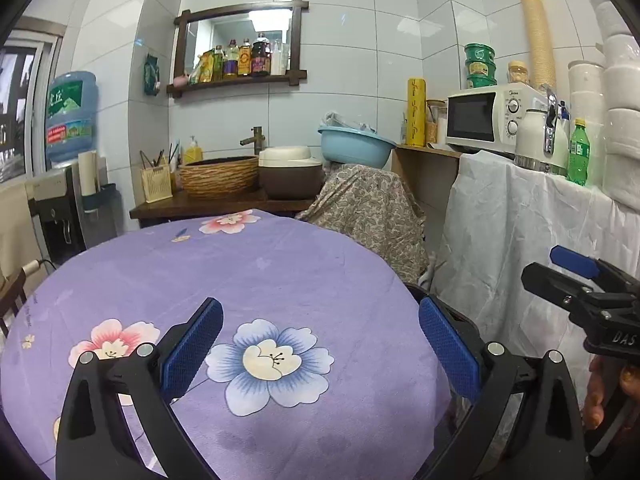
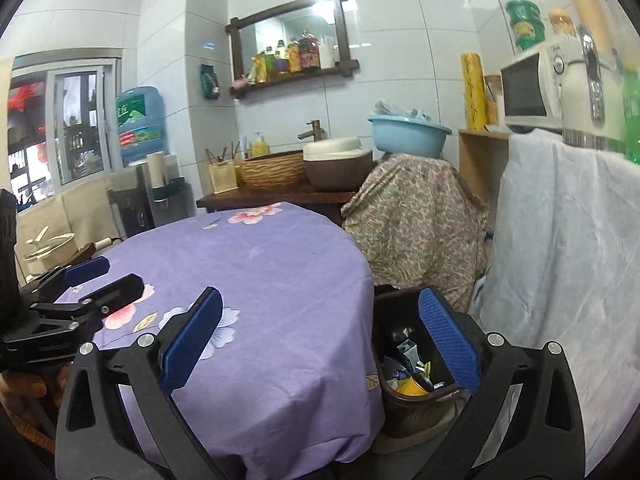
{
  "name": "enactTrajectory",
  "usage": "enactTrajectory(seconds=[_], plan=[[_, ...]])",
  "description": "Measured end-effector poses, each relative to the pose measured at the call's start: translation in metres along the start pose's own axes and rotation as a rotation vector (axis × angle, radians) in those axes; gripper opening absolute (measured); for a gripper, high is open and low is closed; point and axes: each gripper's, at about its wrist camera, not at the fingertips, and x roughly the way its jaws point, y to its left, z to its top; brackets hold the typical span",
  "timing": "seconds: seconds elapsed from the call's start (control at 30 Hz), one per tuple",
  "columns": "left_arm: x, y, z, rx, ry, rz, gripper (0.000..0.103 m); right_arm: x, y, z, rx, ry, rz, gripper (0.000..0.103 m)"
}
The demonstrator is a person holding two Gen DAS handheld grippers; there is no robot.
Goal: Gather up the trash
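Right wrist view alone shows you the trash bin point(image 2: 416, 364) just beside the counter's point(image 2: 256, 280) right edge; your left tool point(image 1: 320, 356) and right tool point(image 2: 320, 356) gape wide, holding nothing.

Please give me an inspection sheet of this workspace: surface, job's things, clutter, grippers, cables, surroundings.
Surface: round table under a purple flowered tablecloth; nothing seen lying on it.
Job's things: dark trash bin beside the table's right edge, with wrappers and a yellow item inside.
Clutter: nothing seen on the table; side counter holds a microwave, a green bottle and stacked cups.
Grippers: left gripper over the table, jaws apart, holding nothing; right gripper near the bin, jaws apart, holding nothing.
Cables: one cord at the far left, off the table.
Surroundings: blue basin, woven basket, water dispenser, shelf of bottles.
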Motion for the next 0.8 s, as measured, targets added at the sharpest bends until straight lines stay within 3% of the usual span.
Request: enactTrajectory(seconds=[0.2,0.8], plan=[[-0.009,0.011,-0.008,-0.039,-0.007,0.003,0.097,-0.015,0.006,-0.006,-0.011,-0.008,0.008,0.097],[-0.012,0.011,-0.011,-0.031,-0.014,0.017,0.097,-0.014,0.002,-0.007,-0.010,-0.008,0.008,0.097]])
